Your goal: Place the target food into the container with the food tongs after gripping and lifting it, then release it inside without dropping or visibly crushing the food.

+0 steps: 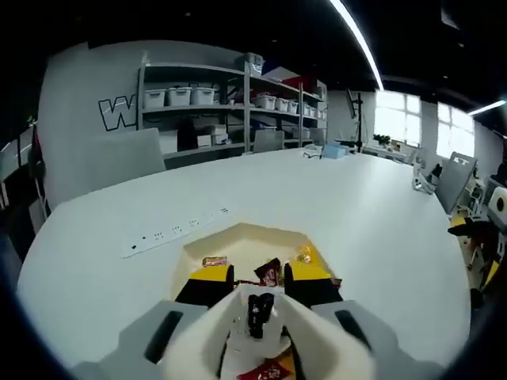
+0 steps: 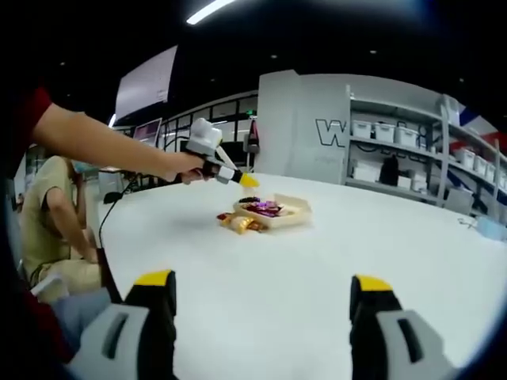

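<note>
A shallow beige tray [image 1: 238, 237] lies on the white table with several wrapped candies in it. My left gripper [image 1: 260, 275] hangs just over the tray, its yellow-tipped jaws drawn in on a dark red wrapped candy [image 1: 268, 271] that fills the gap between them. Gold-wrapped candies [image 1: 303, 253] lie deeper in the tray. In the right gripper view a person's hand holds that left gripper [image 2: 238, 177] above the tray [image 2: 273, 212], and a few candies [image 2: 238, 224] lie on the table beside it. My right gripper [image 2: 260, 297] stands wide open, far short of the tray, with nothing between its jaws.
A white power strip [image 1: 170, 232] lies on the table left of the tray. Grey shelves with white bins [image 1: 222, 99] stand behind the table. A seated person [image 2: 51, 229] is at the table's left edge. Chairs and equipment [image 1: 463, 198] stand at the right.
</note>
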Motion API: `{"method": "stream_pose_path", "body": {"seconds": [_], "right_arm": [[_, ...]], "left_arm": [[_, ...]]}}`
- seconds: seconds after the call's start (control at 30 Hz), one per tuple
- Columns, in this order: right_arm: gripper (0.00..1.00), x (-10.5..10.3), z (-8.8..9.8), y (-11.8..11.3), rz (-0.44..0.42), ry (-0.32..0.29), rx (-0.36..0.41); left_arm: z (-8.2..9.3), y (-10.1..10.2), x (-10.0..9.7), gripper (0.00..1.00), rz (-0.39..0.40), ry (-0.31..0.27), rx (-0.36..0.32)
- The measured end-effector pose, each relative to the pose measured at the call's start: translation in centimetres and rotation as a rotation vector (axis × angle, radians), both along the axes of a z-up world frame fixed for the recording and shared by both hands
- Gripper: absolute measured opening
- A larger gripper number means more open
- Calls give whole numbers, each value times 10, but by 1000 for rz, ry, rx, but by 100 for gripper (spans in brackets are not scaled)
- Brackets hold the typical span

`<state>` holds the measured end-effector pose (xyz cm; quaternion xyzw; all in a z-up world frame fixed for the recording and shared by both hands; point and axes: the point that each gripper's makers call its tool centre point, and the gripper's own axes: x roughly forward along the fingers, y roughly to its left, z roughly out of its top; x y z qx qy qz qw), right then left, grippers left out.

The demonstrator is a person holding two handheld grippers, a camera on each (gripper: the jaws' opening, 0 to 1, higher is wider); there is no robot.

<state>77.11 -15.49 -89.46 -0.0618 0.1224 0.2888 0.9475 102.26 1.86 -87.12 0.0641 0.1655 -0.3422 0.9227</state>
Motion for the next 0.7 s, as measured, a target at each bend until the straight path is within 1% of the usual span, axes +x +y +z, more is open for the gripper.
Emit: {"method": "stream_pose_path", "body": {"seconds": [0.03, 0.07, 0.1, 0.13, 0.23, 0.3, 0.4, 0.47, 0.53, 0.7], "right_arm": [[89, 0, 0, -1, -4, 1, 0], [89, 0, 0, -2, -5, 0, 0], [89, -1, 0, -2, -7, 0, 0], [89, -1, 0, -3, -8, 1, -1], [89, -3, 2, -2, -7, -2, -4], [89, -5, 4, 1, -2, -6, -5], [89, -8, 7, 5, 4, -11, -8], [89, -11, 9, 9, 10, -15, -10], [89, -13, 11, 9, 14, -20, -12], [89, -16, 13, 15, 23, -26, -19]], "left_arm": [[1, -3, 0, 24, -18, -10, -2], [1, -3, 0, 25, -25, -32, 37], [1, -4, 0, 25, -30, -40, 46], [1, -6, -2, 25, -36, -41, 40], [4, -5, -4, 25, -27, -26, 16], [4, -4, -8, 26, -36, -37, 38], [4, -1, -14, 26, -41, -33, 36], [1, 3, -21, 27, -43, -23, 27], [-3, 3, -32, 27, -47, -14, 30], [-5, 8, -44, 27, -50, -14, 28]]}}
